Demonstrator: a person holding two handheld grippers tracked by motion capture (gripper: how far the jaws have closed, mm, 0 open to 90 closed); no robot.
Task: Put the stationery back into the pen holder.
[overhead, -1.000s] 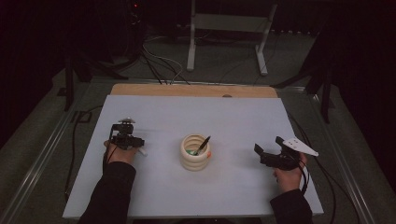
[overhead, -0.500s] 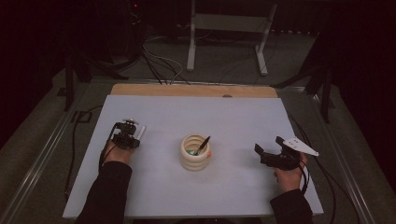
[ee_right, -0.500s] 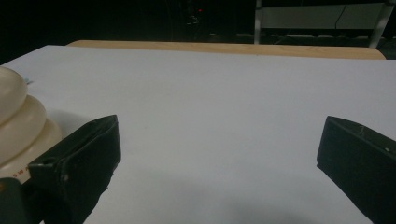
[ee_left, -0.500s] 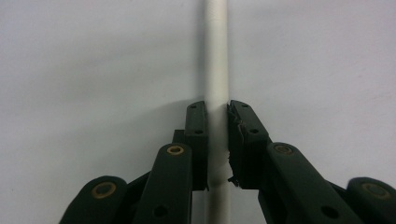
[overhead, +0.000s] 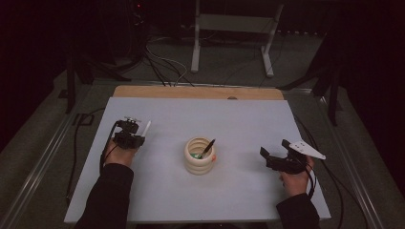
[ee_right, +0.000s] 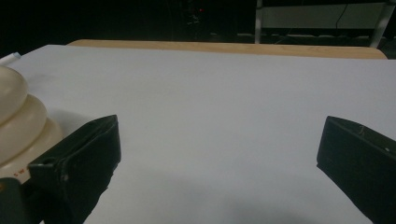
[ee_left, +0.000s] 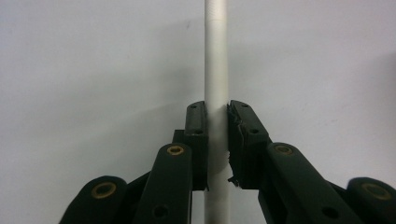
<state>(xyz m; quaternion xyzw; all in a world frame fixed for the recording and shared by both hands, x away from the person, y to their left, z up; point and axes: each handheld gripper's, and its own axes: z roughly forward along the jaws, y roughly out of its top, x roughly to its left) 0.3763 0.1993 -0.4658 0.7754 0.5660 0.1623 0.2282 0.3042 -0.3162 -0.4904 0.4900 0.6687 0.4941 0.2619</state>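
**Kid:** What is the left claw point(ee_left: 217, 140) holding?

**Helper:** A thin white stick point(ee_left: 216, 70), maybe a pen or a marker. The two black jaws are squeezed tight on it, one on each side. It sticks out a long way past them, above the white table point(overhead: 248, 119).

**Kid:** Where is it on the table?

**Helper:** Over on the left side, well apart from the cream cup point(overhead: 199, 156) in the middle. That cup has a dark pen point(overhead: 207, 148) leaning in it.

**Kid:** Is the stick heavy?

**Helper:** I think it is light and stiff. It looks smooth and round, so it could slip or spin. The jaws grip it low down, near one end, so the long end may wobble. Holding nearer the middle would be steadier.

**Kid:** And the right claw point(ee_right: 219, 154)?

**Helper:** Its jaws are wide apart with nothing in them. It sits just beside the cup.
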